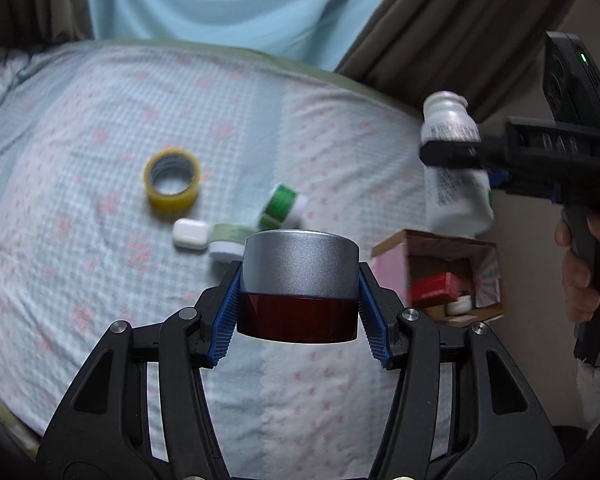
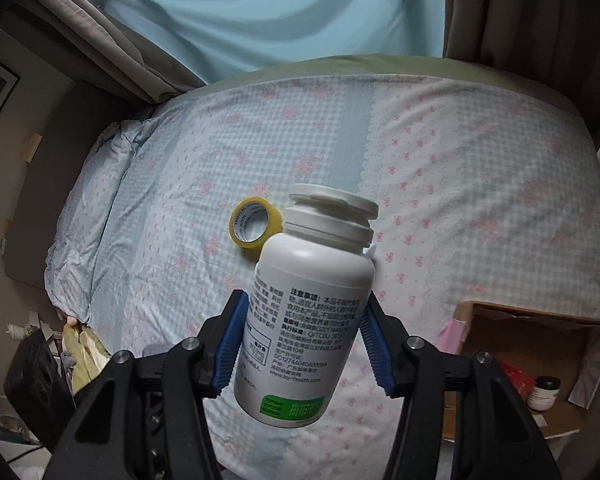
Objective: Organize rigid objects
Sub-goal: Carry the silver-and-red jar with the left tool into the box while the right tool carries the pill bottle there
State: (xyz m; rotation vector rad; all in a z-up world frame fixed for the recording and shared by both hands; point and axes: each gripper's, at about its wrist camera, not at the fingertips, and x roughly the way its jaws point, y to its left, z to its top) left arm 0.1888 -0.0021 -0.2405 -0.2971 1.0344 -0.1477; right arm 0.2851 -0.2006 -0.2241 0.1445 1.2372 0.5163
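My left gripper [image 1: 298,312] is shut on a round jar with a silver lid and dark red base [image 1: 300,284], held above the bed. My right gripper [image 2: 302,344] is shut on a white pill bottle [image 2: 306,312] with printed text and a green label, tilted; in the left wrist view the bottle [image 1: 458,192] hangs above the open cardboard box [image 1: 484,248]. On the bedspread lie a yellow tape roll [image 1: 173,180] [image 2: 251,227], a white earbud case [image 1: 191,233] and a green-labelled bottle [image 1: 282,208].
The box [image 2: 512,320] stands at the bed's right edge and holds a red packet [image 1: 436,286] and small jars [image 2: 544,392]. A small green-and-white container [image 1: 228,240] lies behind the jar. Curtains hang behind the bed. Clutter lies on the floor at left.
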